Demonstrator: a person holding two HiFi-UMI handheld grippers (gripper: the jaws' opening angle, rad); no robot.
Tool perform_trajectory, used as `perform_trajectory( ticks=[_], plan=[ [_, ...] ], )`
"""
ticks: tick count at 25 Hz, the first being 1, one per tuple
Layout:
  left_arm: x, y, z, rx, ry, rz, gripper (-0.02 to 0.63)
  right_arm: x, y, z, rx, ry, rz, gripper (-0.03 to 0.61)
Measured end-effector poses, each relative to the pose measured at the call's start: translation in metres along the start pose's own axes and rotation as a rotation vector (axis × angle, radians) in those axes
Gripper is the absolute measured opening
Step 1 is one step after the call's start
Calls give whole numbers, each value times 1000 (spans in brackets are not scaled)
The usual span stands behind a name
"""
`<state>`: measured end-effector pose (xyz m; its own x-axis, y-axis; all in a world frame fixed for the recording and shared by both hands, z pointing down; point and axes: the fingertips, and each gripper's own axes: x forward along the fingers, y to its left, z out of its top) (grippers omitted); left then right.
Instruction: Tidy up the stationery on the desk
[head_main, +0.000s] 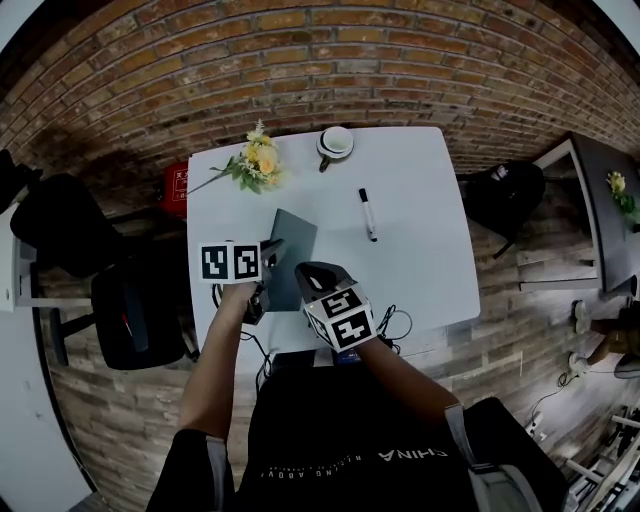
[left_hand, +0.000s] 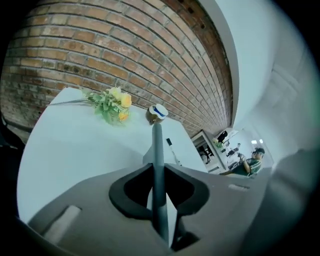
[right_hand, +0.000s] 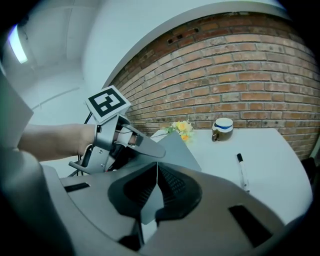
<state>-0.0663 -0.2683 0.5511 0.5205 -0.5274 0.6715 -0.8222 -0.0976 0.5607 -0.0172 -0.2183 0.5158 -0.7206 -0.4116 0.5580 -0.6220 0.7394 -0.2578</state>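
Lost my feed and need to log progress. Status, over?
Left tongs and right tongs both shut on grey notebook. Notebook held over desk. Marker lies apart, nothing in the way.

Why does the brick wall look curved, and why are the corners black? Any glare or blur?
Head view: the wide lens bows the brick wall into an arc and leaves black corners. Left gripper view: same bending; the grey notebook, seen edge-on, looks soft near the lens. Right gripper view: a ceiling light glares at top left.
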Motion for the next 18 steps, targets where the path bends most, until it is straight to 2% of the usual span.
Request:
perform_trajectory(
  ticks=[14,18],
  plan=[
    [47,-36,8,-328,-170,-207,66,-51,-93,-11,118,-35,-183,14],
    [64,-44,8,-368,-211,-269,66,-66,-119,-13,150,-46,-233,14]
  ],
)
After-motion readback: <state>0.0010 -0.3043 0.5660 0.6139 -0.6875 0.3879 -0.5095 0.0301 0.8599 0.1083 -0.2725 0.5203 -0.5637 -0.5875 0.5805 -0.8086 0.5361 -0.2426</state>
